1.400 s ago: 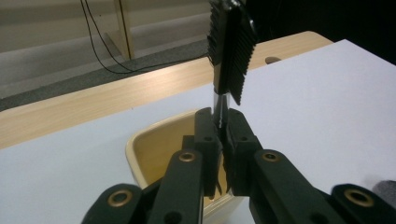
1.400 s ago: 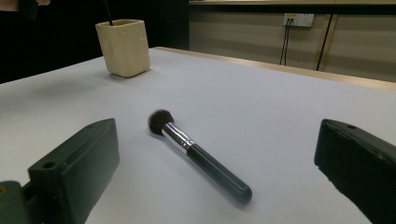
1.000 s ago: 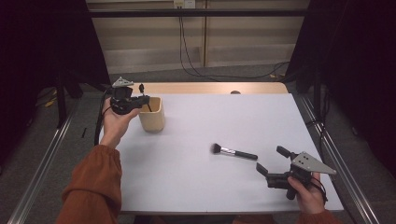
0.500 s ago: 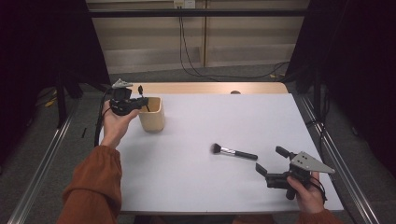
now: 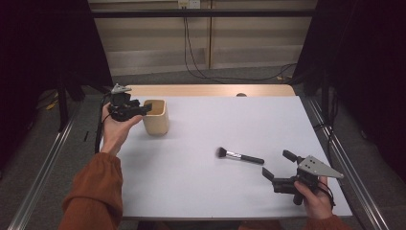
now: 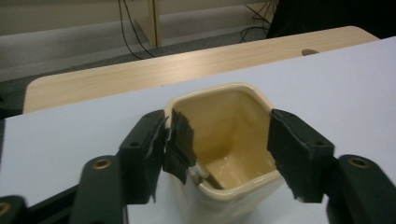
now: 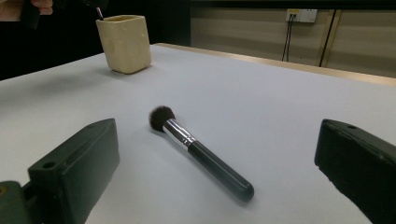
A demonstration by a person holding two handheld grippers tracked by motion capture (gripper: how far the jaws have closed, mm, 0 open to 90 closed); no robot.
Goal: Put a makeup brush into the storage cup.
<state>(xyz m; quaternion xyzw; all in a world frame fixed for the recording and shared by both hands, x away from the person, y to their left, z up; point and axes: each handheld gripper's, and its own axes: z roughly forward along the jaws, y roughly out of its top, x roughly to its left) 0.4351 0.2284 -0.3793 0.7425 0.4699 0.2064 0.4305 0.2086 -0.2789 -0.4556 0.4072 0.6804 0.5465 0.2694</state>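
Black-handled makeup brush (image 5: 239, 156) lies flat mid-bench, long axis toward our right gripper (image 5: 277, 168), fingers released just beside its handle end; left gripper (image 5: 143, 108), fingers just opening over cream square cup (image 5: 155, 117), sits farther off.

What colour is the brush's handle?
Black, with a silver band; the brush shows best in the right gripper view.

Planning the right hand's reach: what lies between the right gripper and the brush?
Nothing: bare white table. In the right gripper view the brush lies ahead of the open right gripper, between its fingers' lines.
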